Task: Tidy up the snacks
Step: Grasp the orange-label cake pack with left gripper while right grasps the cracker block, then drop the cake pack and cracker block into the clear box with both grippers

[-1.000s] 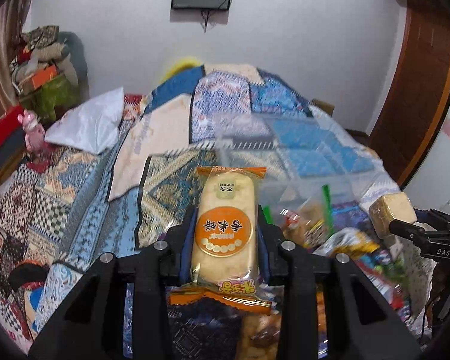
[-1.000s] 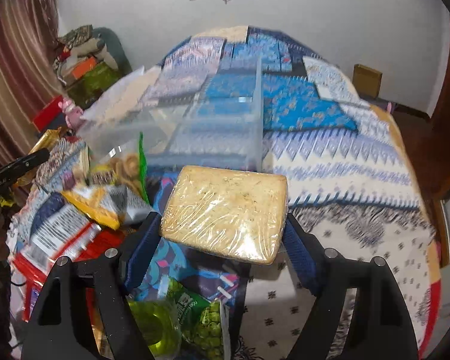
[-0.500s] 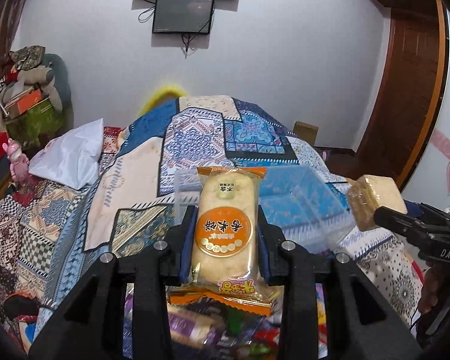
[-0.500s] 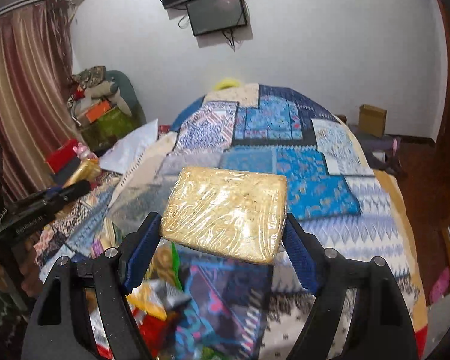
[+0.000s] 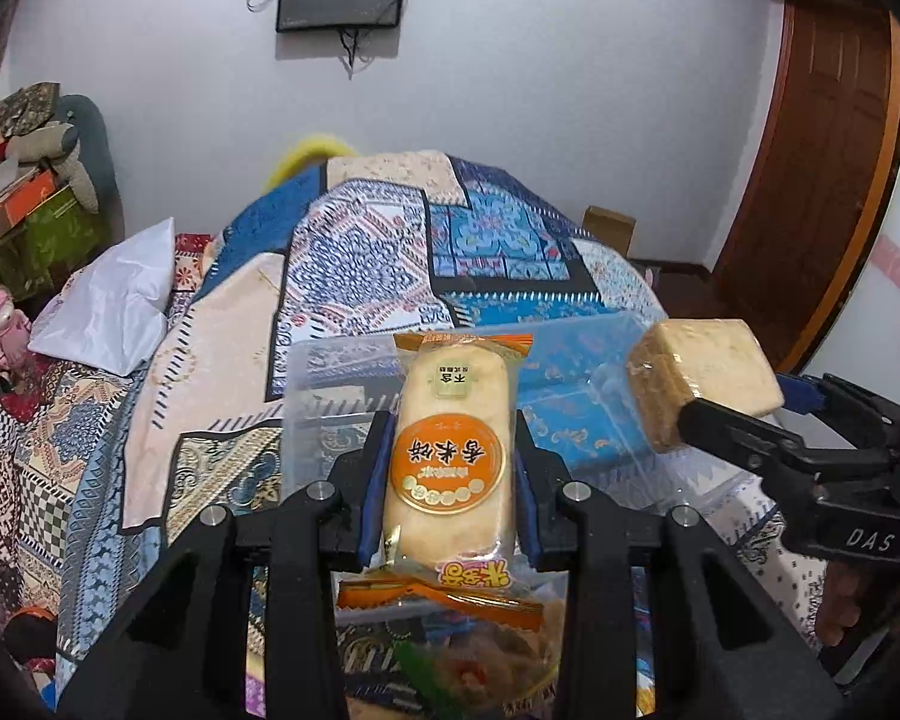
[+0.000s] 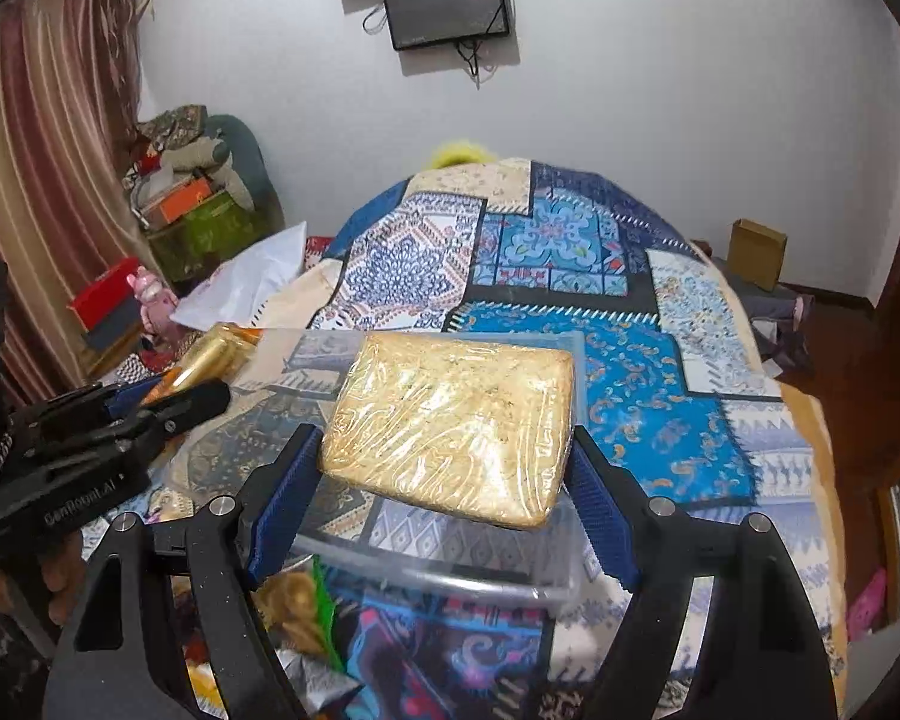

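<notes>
My left gripper (image 5: pixel 450 456) was clenched on a long rice-cracker packet in clear film with crimped orange ends (image 5: pixel 453 450), its blue ribbed pads pressing both long sides. An orange oval label carried Chinese characters I could read only upside down; the packet's near end overlapped a crinkled snack bag (image 5: pixel 480 672) cut off at six o'clock. My right gripper (image 6: pixel 444 438) grasped a flat, rectangular, pale golden cake wrapped in wrinkled cling film (image 6: pixel 450 426) by its two short edges; it bore no label. From the left camera that cake showed at three o'clock, beside black finger arms marked "DAS". From the right camera, the left tool at nine o'clock bore faint lettering too blurred to read. Beyond both snacks, at twelve o'clock, a clear rectangular plastic box (image 6: pixel 450 576) sat on the blue patchwork bedspread (image 6: pixel 660 396); its walls were hard to trace. More glossy snack bags (image 6: pixel 300 606) lay at seven o'clock.
</notes>
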The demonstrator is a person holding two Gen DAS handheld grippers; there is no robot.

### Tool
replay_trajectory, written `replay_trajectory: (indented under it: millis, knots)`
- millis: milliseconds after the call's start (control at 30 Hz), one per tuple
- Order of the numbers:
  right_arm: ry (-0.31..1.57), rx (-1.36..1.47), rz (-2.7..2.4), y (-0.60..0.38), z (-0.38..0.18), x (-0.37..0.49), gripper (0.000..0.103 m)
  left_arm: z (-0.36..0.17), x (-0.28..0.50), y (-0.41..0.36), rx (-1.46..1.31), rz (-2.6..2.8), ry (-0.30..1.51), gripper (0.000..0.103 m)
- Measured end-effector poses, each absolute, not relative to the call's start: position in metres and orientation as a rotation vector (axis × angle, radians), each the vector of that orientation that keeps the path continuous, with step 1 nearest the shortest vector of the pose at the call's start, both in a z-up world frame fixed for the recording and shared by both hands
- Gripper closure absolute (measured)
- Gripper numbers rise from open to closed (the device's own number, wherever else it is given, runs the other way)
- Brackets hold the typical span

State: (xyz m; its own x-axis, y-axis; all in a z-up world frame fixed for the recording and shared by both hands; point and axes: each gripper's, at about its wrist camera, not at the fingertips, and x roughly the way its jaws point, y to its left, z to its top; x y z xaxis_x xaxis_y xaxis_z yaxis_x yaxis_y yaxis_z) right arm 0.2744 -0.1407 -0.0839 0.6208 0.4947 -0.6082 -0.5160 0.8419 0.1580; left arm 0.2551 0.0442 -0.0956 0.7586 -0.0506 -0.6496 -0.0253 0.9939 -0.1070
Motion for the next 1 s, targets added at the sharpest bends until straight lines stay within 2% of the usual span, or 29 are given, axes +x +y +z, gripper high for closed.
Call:
replay_trajectory:
  millis: [433,467,533,567,900,1000]
  knots:
    - [0.787,-0.117,0.585,-0.117,-0.123,0.296,0.025,-0.132,0.287,0.048,-0.092,0.022,0.834,0.067]
    - [0.792,-0.118,0.587,-0.116,-0.125,0.296,0.025,-0.133,0.287,0.048,-0.089,0.024,0.840,0.065]
    - [0.799,-0.137,0.587,-0.112,-0.128,0.296,0.024,-0.134,0.286,0.048,-0.087,0.032,0.840,0.043]
    - [0.795,-0.156,0.582,-0.110,-0.128,0.293,0.024,-0.133,0.283,0.048,-0.085,0.038,0.825,0.039]
    - [0.723,-0.138,0.625,-0.123,-0.094,0.270,0.023,-0.098,0.239,0.059,-0.088,0.034,0.753,0.037]
    - [0.696,-0.143,0.631,-0.127,-0.081,0.258,0.023,-0.085,0.219,0.067,-0.090,0.045,0.728,0.027]
